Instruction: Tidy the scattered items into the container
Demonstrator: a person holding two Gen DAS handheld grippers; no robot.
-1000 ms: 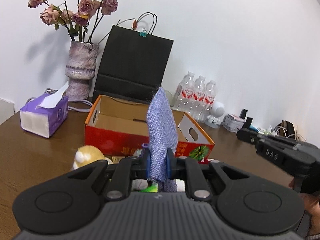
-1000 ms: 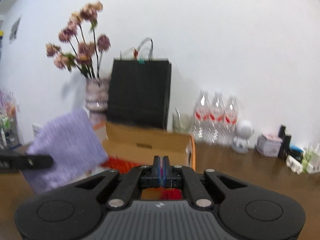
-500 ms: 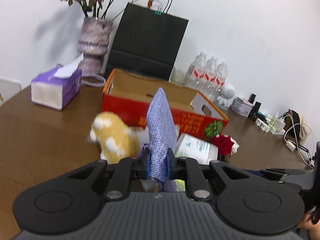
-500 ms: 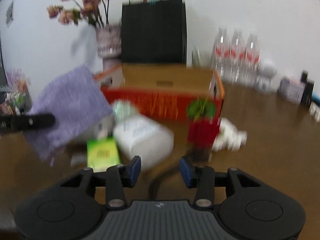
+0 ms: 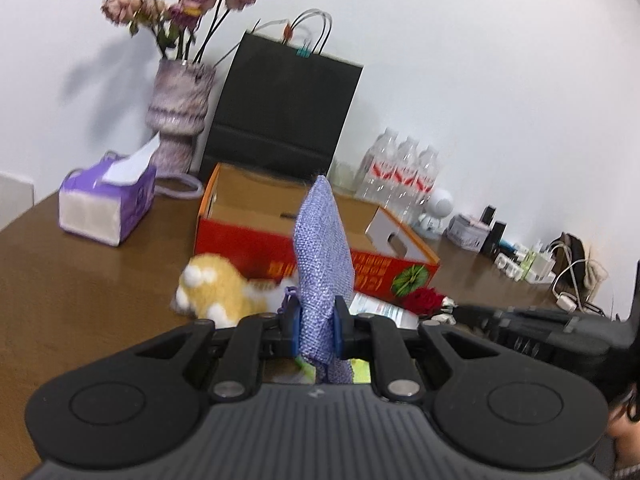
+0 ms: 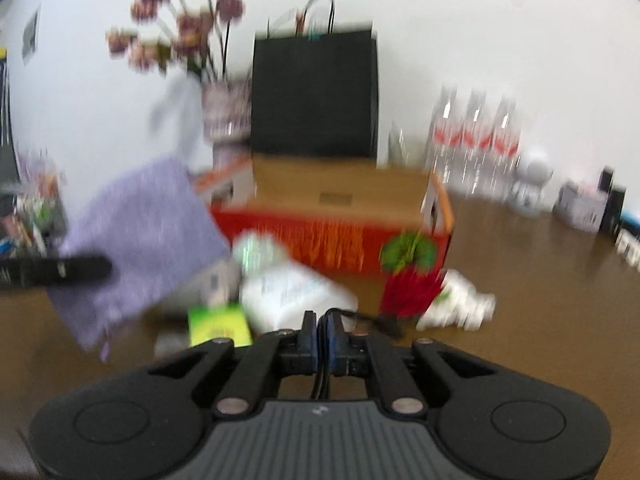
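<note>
Brown table [image 5: 92, 280]: left tongs [image 5: 316, 322] pinch purple cloth [image 5: 322, 256], long axis upright; right tongs [image 6: 319, 330] closing, apparently on black cable [image 6: 362, 316].

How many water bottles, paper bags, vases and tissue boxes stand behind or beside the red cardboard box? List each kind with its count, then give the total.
Water bottles: 3
Black paper bag: 1
Vase: 1
Tissue box: 1
Total: 6
</note>
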